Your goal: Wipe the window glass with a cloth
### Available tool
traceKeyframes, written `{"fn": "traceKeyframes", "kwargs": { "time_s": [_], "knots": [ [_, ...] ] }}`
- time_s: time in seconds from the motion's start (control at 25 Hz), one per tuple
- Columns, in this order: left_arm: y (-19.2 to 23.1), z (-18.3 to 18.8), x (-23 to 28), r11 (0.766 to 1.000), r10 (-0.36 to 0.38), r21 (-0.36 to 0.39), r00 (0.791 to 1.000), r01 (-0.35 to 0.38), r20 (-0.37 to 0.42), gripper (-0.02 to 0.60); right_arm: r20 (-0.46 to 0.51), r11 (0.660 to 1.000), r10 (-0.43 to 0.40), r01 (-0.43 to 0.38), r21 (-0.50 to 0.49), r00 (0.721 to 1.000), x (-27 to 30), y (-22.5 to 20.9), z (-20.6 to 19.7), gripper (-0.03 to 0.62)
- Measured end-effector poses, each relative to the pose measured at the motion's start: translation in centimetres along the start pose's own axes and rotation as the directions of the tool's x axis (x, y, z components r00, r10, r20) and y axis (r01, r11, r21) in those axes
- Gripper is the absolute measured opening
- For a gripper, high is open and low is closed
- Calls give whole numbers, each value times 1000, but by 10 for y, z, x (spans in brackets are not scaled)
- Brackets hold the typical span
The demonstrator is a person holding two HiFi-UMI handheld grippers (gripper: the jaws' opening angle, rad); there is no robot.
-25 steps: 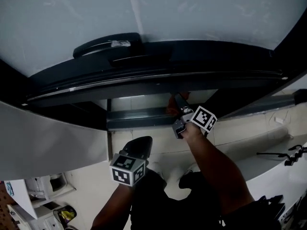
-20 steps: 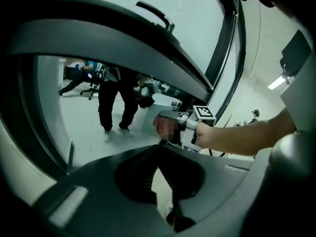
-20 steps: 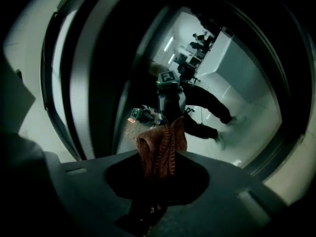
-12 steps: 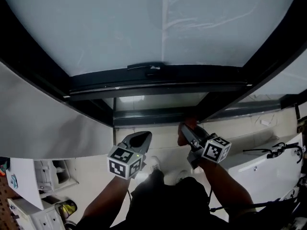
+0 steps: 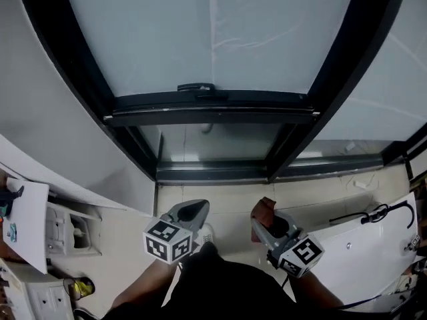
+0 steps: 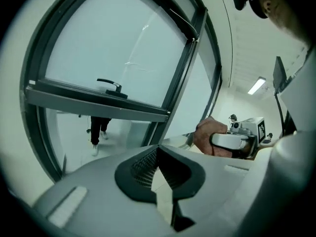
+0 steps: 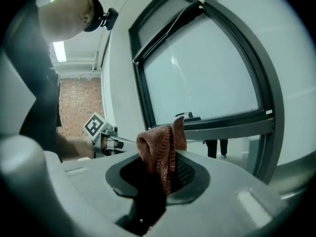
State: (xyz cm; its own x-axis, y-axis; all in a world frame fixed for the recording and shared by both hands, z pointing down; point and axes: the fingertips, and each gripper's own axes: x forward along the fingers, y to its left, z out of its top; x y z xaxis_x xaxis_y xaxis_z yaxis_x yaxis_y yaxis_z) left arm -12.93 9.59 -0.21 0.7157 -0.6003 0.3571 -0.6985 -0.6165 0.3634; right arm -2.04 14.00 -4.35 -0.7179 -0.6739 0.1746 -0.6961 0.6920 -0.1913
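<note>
In the head view, the left gripper [image 5: 191, 211] is at 7 o'clock, low in the picture, and its marker cube [image 5: 167, 241] faces up. In its own view the left gripper [image 6: 159, 154] has its two dark ribbed pads pressed together at the tips. Nothing is held between them; only a thin wedge of pale floor shows lower down.

At 3 o'clock from it is the right gripper [image 5: 265, 220], which pinches the cloth [image 5: 265, 210]. The right gripper view shows the jaws closed on the cloth [image 7: 160, 149]. It is a reddish-brown knitted piece, folded, and it stands up out of the grey plastic shell in a soft hump.

The window glass [image 5: 200, 32] is at 12 o'clock from both grippers and well apart from the cloth. It is pale, smooth and slightly streaked, and a thick dark frame [image 5: 210, 115] holds it. A black handle [image 5: 195, 87] sits on the middle bar. Under the bar is a lower pane [image 5: 213, 142], and then beige floor tiles [image 5: 227, 195] lie between the window and the grippers.

At 4 o'clock lies a white panel [image 5: 360, 252] with a black cable [image 5: 373, 212] on it, just beside the right gripper. At 9 o'clock there is a paper sheet [image 5: 27, 225]. A brick wall [image 7: 79, 117] shows behind the person in the right gripper view.
</note>
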Motion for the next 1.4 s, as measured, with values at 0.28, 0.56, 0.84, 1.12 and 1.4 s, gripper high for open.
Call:
{"fn": "traceKeyframes", "kwargs": {
  "time_s": [0.28,0.56,0.84,1.12,1.4],
  "knots": [
    [-114,-47,-32,996,-35,78,999,34,6,17,-27,1000,24,-24,-20,999,-98,47,-46,71],
    [-162,-84,-95,994,45,95,999,-46,15,17,-21,999,27,-27,-22,999,-154,87,-75,71],
    [-149,-76,-136,990,55,127,998,-60,43,17,-1,997,17,-17,-79,1000,-148,119,-58,71],
    [-105,-80,-174,992,4,130,1000,-7,24,17,4,994,-64,64,-90,998,-114,162,-51,71],
    [-76,-98,-194,989,-54,138,998,56,-18,17,18,982,-151,152,-110,988,-96,191,-52,71]
  ]
}}
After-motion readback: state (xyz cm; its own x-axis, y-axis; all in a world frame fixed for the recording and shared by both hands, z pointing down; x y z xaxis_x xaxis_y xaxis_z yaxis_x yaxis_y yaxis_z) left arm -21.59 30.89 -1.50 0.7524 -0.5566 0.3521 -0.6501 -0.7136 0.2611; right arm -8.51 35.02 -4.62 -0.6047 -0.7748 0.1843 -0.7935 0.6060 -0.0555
